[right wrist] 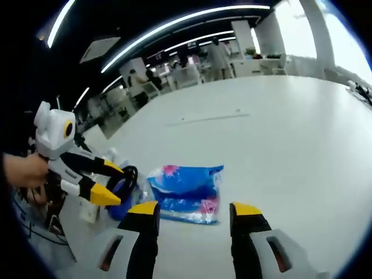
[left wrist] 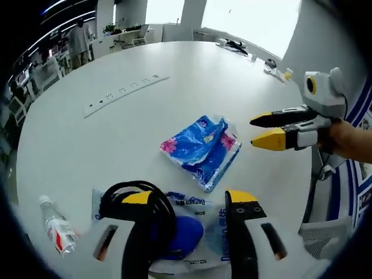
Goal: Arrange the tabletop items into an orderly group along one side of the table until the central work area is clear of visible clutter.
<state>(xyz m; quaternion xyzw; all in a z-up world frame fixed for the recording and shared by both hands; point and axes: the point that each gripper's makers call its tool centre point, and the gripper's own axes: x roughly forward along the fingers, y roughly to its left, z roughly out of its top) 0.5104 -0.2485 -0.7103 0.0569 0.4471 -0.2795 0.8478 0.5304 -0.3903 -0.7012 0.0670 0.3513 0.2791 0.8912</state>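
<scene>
A blue floral tissue pack (left wrist: 203, 148) lies on the white table (left wrist: 116, 128), in the right gripper view as the tissue pack (right wrist: 186, 192) just ahead of my right gripper (right wrist: 195, 214), which stands open and empty. My left gripper (left wrist: 192, 200) is open above a clear packet with blue print (left wrist: 215, 232) and a black coiled cable (left wrist: 139, 203) over a blue object (left wrist: 186, 235). The right gripper (left wrist: 263, 130) enters the left gripper view from the right, jaws apart. The left gripper (right wrist: 113, 185) shows at the left of the right gripper view. A small water bottle (left wrist: 58, 229) lies at the near left.
A long white power strip (left wrist: 125, 93) lies farther out on the table. Small items (left wrist: 273, 67) sit at the far edge. Desks, chairs and a person (right wrist: 218, 55) stand beyond the table. A hand (left wrist: 351, 139) holds the right gripper.
</scene>
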